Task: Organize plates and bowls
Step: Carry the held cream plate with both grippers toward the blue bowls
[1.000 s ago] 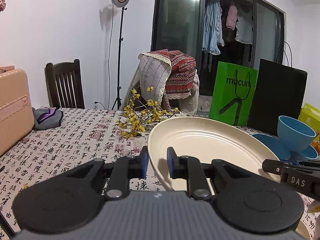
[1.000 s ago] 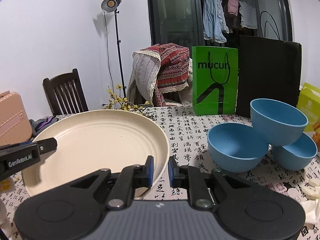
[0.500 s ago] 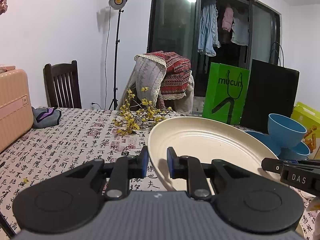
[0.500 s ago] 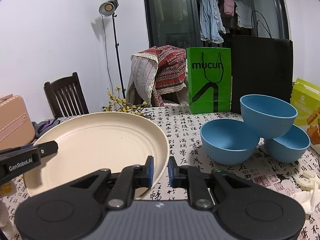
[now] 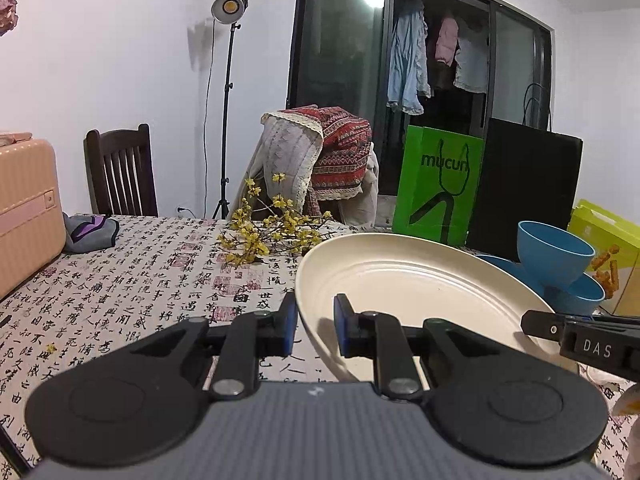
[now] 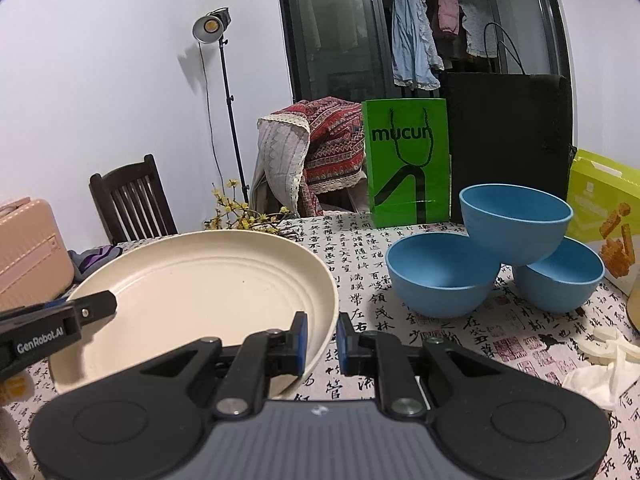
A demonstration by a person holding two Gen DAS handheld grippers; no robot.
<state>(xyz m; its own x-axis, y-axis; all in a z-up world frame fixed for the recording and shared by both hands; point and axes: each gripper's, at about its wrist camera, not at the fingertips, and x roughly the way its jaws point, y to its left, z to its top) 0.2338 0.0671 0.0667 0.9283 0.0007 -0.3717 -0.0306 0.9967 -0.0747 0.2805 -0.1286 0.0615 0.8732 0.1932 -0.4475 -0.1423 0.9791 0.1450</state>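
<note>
A wide, shallow cream plastic plate point(image 6: 208, 276) is held above the patterned tablecloth point(image 5: 132, 280), left gripper point(image 5: 315, 326) and right gripper point(image 6: 322, 338) each clamped on opposite rims, with three stacked blue bowls point(image 6: 496, 256) ahead on the right gripper's side.

A home — hanging laundry point(image 5: 408, 60), dining chair point(image 5: 120, 168).

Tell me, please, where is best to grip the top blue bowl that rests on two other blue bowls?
Probably its thin upper rim: the top blue bowl is round-sided and sits upright on two lower blue bowls, so come from above at the near, unobstructed edge.
</note>
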